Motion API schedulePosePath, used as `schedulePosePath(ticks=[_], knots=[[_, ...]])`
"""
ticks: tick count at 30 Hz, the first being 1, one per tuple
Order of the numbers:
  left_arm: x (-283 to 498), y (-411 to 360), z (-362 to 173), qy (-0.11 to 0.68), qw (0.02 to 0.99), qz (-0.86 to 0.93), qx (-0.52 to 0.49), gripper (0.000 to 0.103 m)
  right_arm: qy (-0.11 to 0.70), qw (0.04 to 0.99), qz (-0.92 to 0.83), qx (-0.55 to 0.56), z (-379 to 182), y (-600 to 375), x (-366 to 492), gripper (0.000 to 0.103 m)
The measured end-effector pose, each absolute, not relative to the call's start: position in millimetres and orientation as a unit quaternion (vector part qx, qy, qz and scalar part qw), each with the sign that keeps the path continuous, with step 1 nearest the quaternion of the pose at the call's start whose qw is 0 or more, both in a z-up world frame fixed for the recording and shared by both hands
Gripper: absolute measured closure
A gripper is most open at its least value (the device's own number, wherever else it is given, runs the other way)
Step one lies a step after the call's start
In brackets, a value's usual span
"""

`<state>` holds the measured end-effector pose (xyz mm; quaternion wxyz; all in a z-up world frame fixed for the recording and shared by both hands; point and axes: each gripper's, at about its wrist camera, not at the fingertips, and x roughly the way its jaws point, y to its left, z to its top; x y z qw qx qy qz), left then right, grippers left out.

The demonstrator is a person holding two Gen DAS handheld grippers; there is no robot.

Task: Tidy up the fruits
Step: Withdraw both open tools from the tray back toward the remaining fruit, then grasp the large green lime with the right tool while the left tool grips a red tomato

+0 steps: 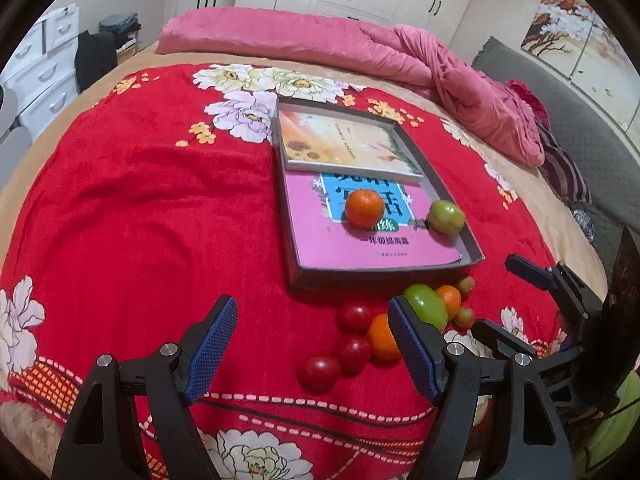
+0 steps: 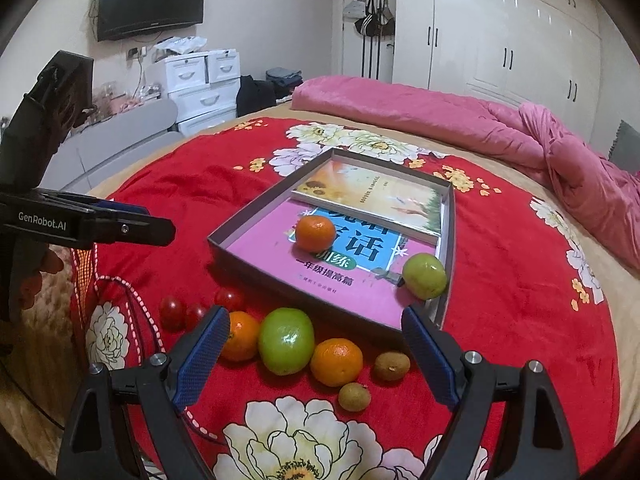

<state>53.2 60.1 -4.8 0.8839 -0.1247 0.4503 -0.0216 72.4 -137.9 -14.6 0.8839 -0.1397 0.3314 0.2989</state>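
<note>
Bedroom setting: a red floral blanket [image 2: 500,280] covers the bed, with a shallow grey tray [image 2: 450,240] lying on it ahead of both grippers. Two books line the tray floor. One orange [image 2: 315,233] and one green fruit [image 2: 424,276] rest inside the tray, apart from each other, the green one in the near right corner.

Loose fruit lies on the blanket between the tray's near edge and the right gripper [image 2: 316,356]: a large green fruit [image 2: 286,341] directly ahead between the fingers, an orange [image 2: 337,361] just right of it, another orange [image 2: 240,336] touching the left finger's line of sight, two small brown fruits [image 2: 391,366] further right, and three red tomatoes [image 2: 173,313] to the left.

Right gripper: jaws wide apart, holding nothing. Left gripper [image 1: 312,348]: jaws likewise apart and empty, with the tomatoes just ahead.

Assessment: sorting is partly done, two pieces placed, eight outstanding. Next move appears to be a pick; it calls for lowering the right jaws squarely around the green fruit without nudging the adjacent oranges.
</note>
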Motion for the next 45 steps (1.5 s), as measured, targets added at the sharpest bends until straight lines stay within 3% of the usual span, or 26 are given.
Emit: schedulePosePath(ticks=[27,38,45], knots=[[43.4,41.3,-37.0,0.530,0.843,-0.042,-0.081,0.024,0.342,0.864,0.309,-0.200,-29.2,-124.9,60.3,0.016],[50.7,37.6,-54.7,0.549,0.830,-0.068,-0.074,0.062,0.350,0.858,0.310,-0.214,-35.6,-122.4,62.6,0.016],[57.4,35.0,-61.4,0.551,0.829,-0.076,-0.060,0.069,0.352,0.855,0.307,-0.225,-39.5,-120.7,68.0,0.016]])
